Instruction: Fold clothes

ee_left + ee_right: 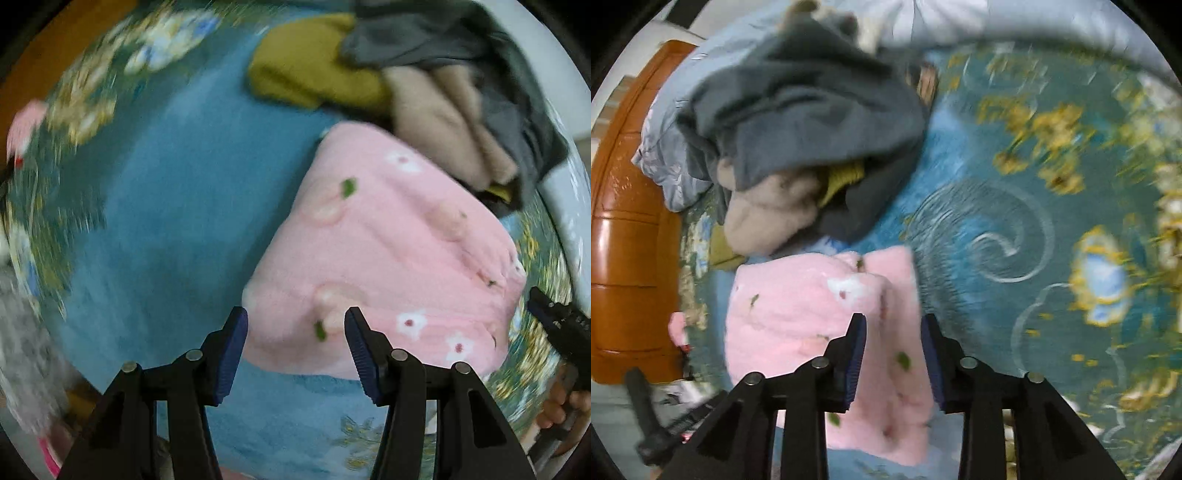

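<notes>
A folded pink fleece garment (388,254) with white flowers lies on the blue flowered bedspread (177,192). My left gripper (295,350) is open and empty, just above the garment's near left corner. The right gripper shows at the right edge of the left wrist view (561,328). In the right wrist view the pink garment (798,314) lies ahead and below. My right gripper (892,354) is open over its right edge, with nothing between the pads. The left gripper's dark body shows at the lower left (646,417).
A pile of unfolded clothes lies behind the pink garment: dark grey (812,110), beige (768,214) and olive-yellow (310,70) pieces. A wooden bed frame (624,229) runs along the left. A pale blue quilt (665,162) lies beyond the pile.
</notes>
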`<state>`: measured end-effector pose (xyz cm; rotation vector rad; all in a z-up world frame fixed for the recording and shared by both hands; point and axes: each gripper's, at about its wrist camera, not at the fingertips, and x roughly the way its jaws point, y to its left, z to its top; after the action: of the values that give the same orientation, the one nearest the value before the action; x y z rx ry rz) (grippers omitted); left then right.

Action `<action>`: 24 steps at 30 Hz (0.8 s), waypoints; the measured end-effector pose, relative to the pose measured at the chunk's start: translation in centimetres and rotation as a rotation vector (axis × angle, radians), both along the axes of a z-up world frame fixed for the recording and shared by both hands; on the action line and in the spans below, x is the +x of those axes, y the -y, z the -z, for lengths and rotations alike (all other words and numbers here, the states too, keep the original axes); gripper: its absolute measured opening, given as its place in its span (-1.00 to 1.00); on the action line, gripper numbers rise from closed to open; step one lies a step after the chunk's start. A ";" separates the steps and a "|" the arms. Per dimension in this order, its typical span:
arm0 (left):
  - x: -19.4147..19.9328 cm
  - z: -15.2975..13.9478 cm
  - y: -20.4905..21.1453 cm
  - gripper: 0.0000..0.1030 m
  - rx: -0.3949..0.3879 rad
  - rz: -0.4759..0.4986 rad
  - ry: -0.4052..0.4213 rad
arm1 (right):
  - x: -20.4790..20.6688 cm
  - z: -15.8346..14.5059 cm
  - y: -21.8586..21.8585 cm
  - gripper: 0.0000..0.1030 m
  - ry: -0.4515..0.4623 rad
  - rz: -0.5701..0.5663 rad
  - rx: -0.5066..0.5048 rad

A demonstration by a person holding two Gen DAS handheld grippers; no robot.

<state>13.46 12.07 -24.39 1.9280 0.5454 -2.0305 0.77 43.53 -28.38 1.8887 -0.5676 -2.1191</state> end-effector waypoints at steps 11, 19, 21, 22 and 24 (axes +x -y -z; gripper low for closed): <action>-1.3 5.1 -3.4 0.08 0.044 0.139 0.063 | 7.0 5.2 4.1 -0.34 0.112 -0.105 -0.056; -2.7 7.0 -2.6 0.09 0.079 0.111 0.112 | 6.4 6.4 4.4 -0.34 0.147 -0.107 -0.051; -2.8 5.6 -2.1 0.09 0.140 0.111 0.081 | 6.0 6.1 4.4 -0.34 0.167 -0.103 -0.059; -2.7 4.6 -1.7 0.09 0.178 0.106 0.045 | 5.9 5.3 3.8 -0.34 0.164 -0.081 -0.089; -2.6 2.7 -0.3 0.11 0.245 0.087 -0.035 | 5.9 3.8 2.3 -0.34 0.118 -0.029 -0.145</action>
<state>10.90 12.42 -27.05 2.0893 0.7630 -2.1409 6.63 41.19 -32.14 1.9375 -0.6944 -1.9021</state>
